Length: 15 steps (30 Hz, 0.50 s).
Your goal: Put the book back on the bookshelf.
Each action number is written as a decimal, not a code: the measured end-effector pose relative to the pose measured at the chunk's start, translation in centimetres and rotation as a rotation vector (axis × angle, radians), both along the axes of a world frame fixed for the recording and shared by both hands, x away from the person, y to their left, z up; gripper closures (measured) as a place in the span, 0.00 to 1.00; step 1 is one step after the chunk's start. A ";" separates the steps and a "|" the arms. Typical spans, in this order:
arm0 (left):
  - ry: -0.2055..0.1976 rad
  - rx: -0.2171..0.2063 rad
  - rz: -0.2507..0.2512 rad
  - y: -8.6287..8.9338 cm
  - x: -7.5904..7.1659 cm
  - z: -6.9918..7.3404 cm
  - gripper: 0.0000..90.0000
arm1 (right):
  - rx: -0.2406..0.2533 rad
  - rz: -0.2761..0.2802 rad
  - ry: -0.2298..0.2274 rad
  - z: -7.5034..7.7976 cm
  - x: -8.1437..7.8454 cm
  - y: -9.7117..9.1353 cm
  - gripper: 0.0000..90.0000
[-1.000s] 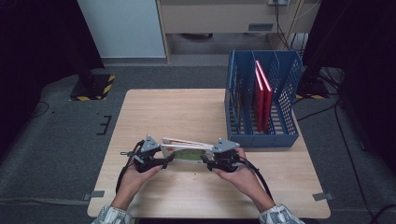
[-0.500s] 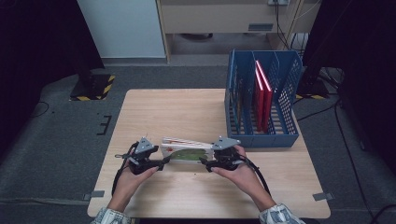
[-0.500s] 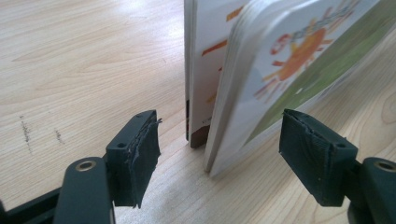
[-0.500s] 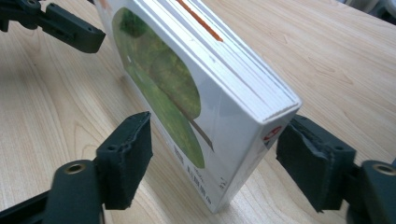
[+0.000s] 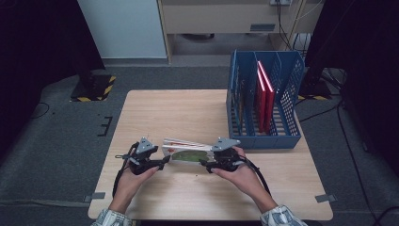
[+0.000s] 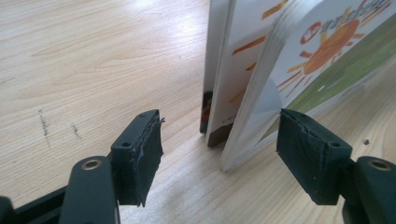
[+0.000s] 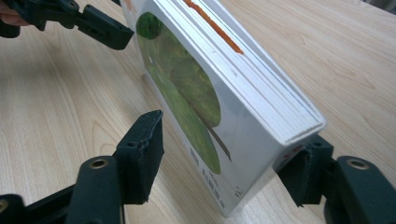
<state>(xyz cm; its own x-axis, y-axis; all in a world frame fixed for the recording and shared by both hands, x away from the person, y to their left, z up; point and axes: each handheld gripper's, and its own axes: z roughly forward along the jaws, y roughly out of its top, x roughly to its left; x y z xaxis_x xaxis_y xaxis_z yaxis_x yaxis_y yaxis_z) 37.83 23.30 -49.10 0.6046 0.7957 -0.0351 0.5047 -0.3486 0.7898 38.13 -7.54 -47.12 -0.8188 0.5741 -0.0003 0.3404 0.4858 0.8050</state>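
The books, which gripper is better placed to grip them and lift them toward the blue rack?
Right, probably. The right gripper already straddles the books, one jaw touching, and sits nearer the rack. The left gripper spans only their near corner.

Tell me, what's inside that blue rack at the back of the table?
The blue rack holds two red books standing upright in a middle slot, with darker books in the slot left of them. Their lower parts are covered by the front wall.

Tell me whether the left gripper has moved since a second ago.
Yes, slightly: in the high view the left gripper has drawn leftward along the table, away from the blue rack; its jaws, just closing, straddle the books' end.
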 end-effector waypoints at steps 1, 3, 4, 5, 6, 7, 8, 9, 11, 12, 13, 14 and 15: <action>-0.001 0.001 0.003 0.0 0.0 0.0 0.34 | 0.001 0.001 0.003 0.0 0.0 0.0 0.43; -0.005 0.004 0.006 0.0 0.1 0.0 0.34 | 0.004 0.005 0.009 0.1 0.0 -0.1 0.45; -0.008 0.008 0.005 0.0 0.2 0.0 0.34 | 0.005 0.004 0.013 0.1 0.0 -0.1 0.45; -0.009 0.009 0.007 0.0 0.2 0.0 0.34 | 0.007 0.003 0.017 0.1 0.0 -0.1 0.46; -0.007 0.007 0.011 0.0 0.2 0.0 0.34 | 0.009 0.003 0.020 0.2 0.0 -0.1 0.47; -0.008 0.005 0.015 0.0 0.3 0.0 0.34 | 0.009 0.005 0.022 0.2 -0.1 -0.1 0.47; -0.009 0.006 0.020 0.0 0.4 0.0 0.34 | 0.009 0.008 0.025 0.2 -0.1 0.0 0.48; -0.009 0.002 0.025 0.1 0.5 -0.1 0.34 | 0.009 0.012 0.027 0.2 -0.1 0.0 0.49; -0.011 0.001 0.034 0.2 0.7 -0.1 0.34 | 0.007 0.018 0.029 0.3 -0.2 0.1 0.49; -0.012 0.002 0.035 0.2 0.8 -0.2 0.34 | 0.006 0.020 0.026 0.3 -0.2 0.2 0.49; -0.009 -0.002 0.040 0.2 1.0 -0.3 0.34 | 0.006 0.019 0.026 0.3 -0.2 0.2 0.49; -0.005 0.002 0.037 0.3 1.1 -0.3 0.34 | 0.002 0.025 0.024 0.3 -0.2 0.3 0.48; -0.002 0.002 0.038 0.2 1.2 -0.4 0.34 | 0.000 0.025 0.021 0.4 -0.1 0.4 0.47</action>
